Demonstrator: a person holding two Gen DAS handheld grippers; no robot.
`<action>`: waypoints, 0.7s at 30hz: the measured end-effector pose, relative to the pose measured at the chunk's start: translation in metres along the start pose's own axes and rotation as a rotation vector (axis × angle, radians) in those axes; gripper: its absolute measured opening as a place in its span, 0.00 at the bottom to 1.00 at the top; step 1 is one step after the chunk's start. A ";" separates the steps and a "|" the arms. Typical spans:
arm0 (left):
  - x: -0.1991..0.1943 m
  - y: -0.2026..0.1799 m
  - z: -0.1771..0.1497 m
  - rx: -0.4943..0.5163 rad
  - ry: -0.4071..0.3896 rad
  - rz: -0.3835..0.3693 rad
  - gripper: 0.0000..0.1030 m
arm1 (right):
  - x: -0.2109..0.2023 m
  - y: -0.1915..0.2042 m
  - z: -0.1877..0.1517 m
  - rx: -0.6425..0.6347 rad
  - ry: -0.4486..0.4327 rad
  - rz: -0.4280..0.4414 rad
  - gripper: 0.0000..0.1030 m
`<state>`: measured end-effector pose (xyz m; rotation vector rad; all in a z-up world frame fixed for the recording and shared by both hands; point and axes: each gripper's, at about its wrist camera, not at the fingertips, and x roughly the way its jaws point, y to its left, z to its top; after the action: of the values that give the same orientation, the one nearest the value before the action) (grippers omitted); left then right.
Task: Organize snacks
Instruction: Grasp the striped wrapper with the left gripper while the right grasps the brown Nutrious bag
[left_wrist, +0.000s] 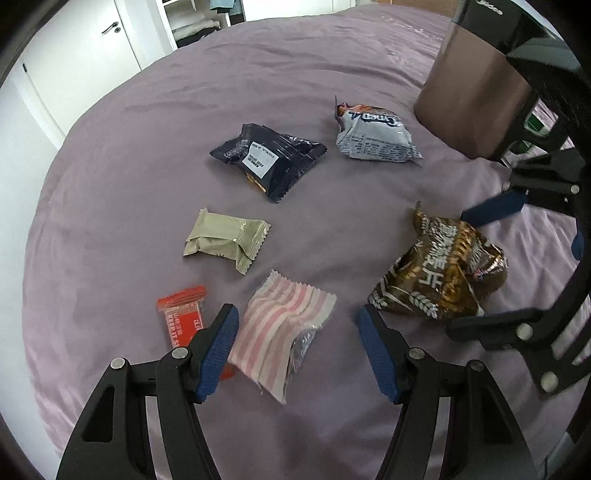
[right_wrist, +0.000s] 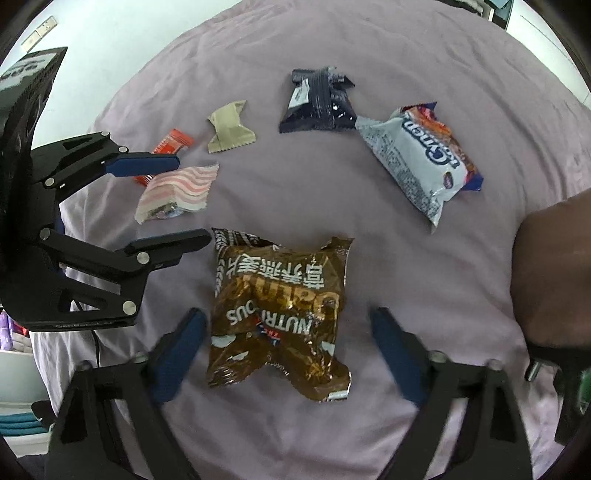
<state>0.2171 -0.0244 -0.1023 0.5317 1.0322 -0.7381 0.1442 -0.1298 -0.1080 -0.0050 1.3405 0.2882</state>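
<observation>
The right tool (right_wrist: 288, 354) hung wide open and empty over the bed (right_wrist: 369, 55), its two blue pads either side of the brown oat bag (right_wrist: 280, 314). The bag lay straight ahead between the jaws, its long axis running away from the tool along the fingers, so a closing squeeze would meet its long sides; it looked crumpled and light, likely to buckle if pinched. The left tool (left_wrist: 297, 350) was also wide open and held nothing. The pink striped packet (left_wrist: 284, 328) lay between and just ahead of its pads, long axis slanting slightly left toward that tool. Each tool was therefore nearest its own packet, and the two stood close, the right one's fingers reaching in from the left tool's right.

Farther off lay the red bar (left_wrist: 181, 317), partly behind the left tool's left pad, then the beige packet (left_wrist: 225, 240), the dark packet (left_wrist: 269, 158) and the white bag (left_wrist: 373, 136), all apart from one another in that view. A brown box (left_wrist: 476, 99) stood at the bed's right, past the white bag. Nothing lay over either near packet.
</observation>
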 end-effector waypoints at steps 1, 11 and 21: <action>0.002 0.002 0.001 -0.007 0.004 -0.004 0.60 | 0.002 0.000 0.002 -0.006 0.002 0.000 0.68; 0.014 0.011 0.001 -0.080 0.035 -0.041 0.56 | 0.019 0.003 0.018 -0.020 0.048 0.008 0.41; 0.001 0.008 0.004 -0.125 0.046 -0.039 0.27 | -0.007 -0.012 0.004 0.011 -0.011 0.038 0.11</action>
<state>0.2255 -0.0222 -0.1010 0.4235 1.1261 -0.6934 0.1490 -0.1419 -0.1020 0.0312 1.3324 0.3127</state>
